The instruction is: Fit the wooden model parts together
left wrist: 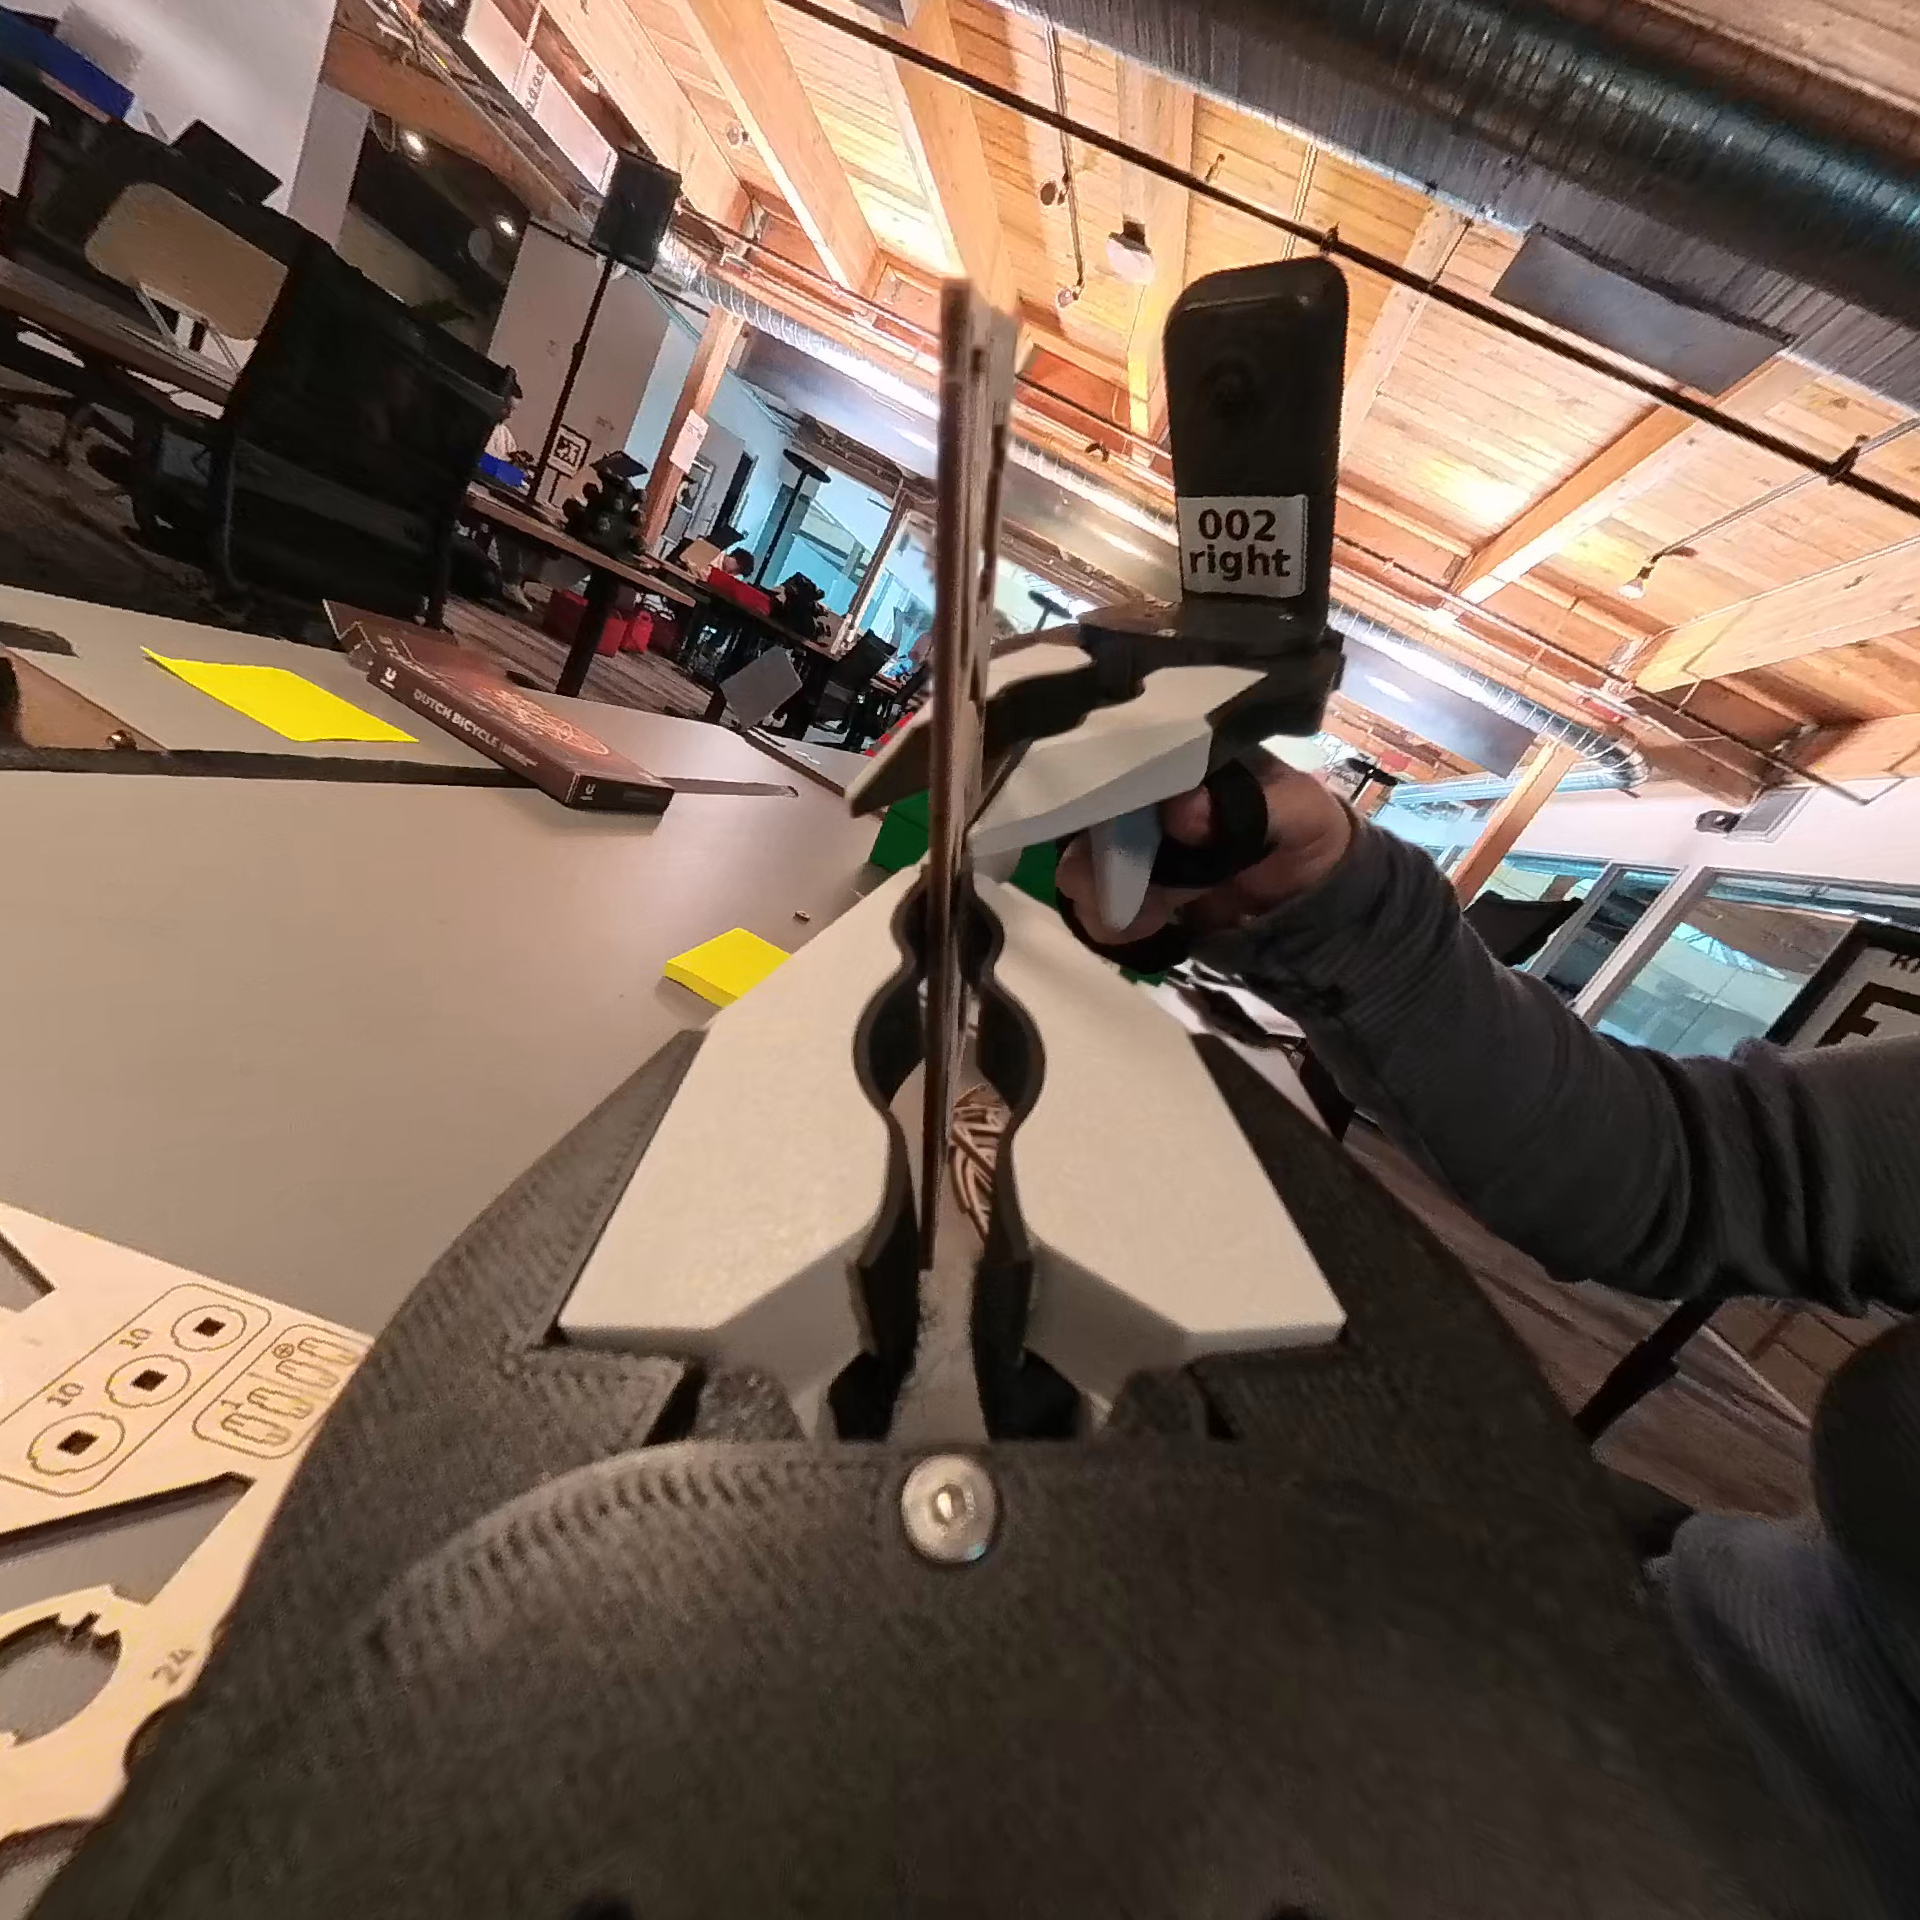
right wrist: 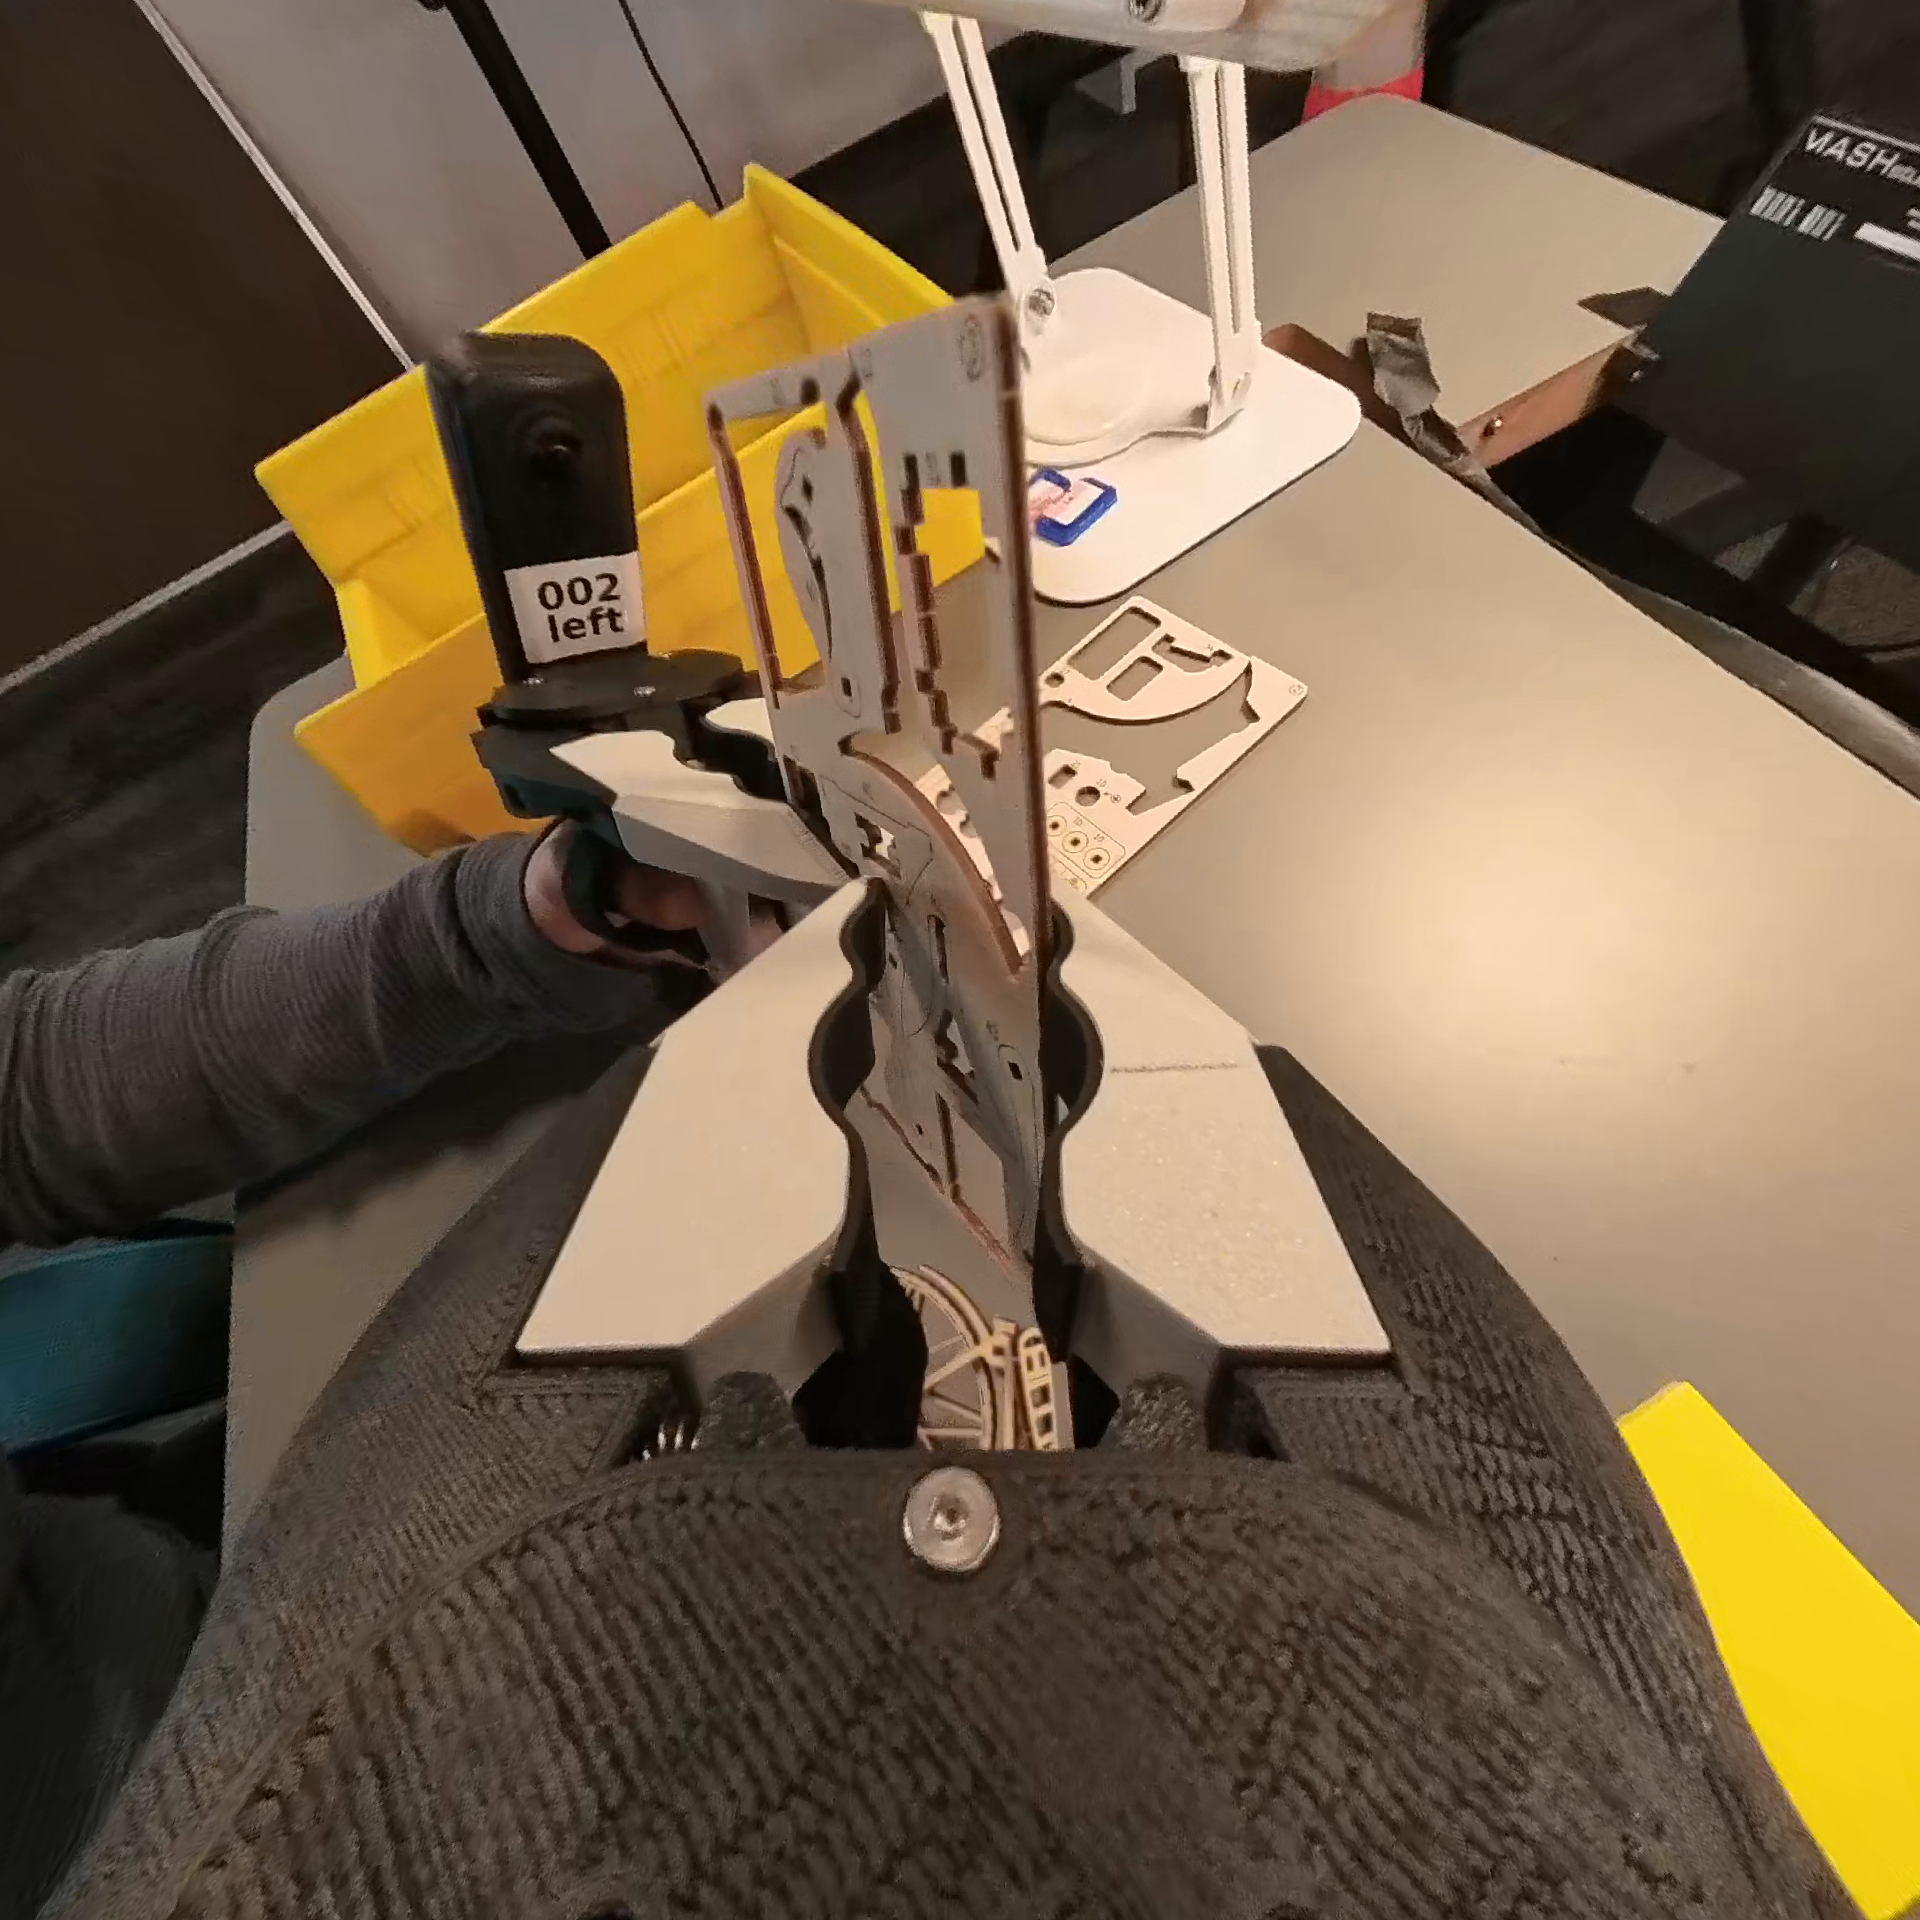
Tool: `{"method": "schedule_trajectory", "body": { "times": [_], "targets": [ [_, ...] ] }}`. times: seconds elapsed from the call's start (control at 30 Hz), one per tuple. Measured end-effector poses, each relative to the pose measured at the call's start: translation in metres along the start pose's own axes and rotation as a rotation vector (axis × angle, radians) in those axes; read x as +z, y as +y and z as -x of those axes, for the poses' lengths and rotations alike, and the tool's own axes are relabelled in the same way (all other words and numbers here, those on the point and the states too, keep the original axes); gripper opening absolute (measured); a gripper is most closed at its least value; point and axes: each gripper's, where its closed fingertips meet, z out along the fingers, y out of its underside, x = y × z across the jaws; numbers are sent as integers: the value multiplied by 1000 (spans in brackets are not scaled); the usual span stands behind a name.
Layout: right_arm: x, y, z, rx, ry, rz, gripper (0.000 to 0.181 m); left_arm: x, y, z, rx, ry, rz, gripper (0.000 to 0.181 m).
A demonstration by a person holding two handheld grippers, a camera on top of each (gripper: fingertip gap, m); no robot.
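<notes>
Laser-cut plywood sheet held upright, several cut-outs empty.
Both grippers' fingers clamp it; second sheet on worktop.

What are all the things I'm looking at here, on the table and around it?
Wooden parts sheet: one, pale wood, held upright between both grippers.
Second parts sheet: one, pale wood, flat on the table.
Table: one, grey.
Storage bin: one, yellow, at the table's far edge.
Lamp-like stand: one, white, at the back of the table.
Boxed kit: one, dark brown, lying on the table.
Sticky pad: one, yellow, on the table.
Paper sheet: one, yellow, near the boxed kit.
Left gripper: grey fingers, black body, shut on the sheet.
Right gripper: same build, shut on the sheet.
Hands: two, grey sleeves, holding the grippers.
</notes>
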Motion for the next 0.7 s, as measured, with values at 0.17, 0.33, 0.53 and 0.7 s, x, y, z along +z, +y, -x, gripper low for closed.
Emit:
{"method": "schedule_trajectory", "body": {
  "times": [0.17, 0.33, 0.53, 0.7],
  "targets": [
    [1, 2, -4, 58, 5, -6, 26, 1, 2, 2, 34, -42, 12, 1],
    [3, 9, -10, 85, 88, -17, 27, 2, 8, 8, 81, -106, 67, 1],
    [6, 11, -14, 101, 170, -27, 27, 0, 9, 12, 119, -143, 94, 1],
    [9, 11, -14, 102, 178, -22, 27, -3, 9, 15, 74, -127, 86, 1]
  ]
}}
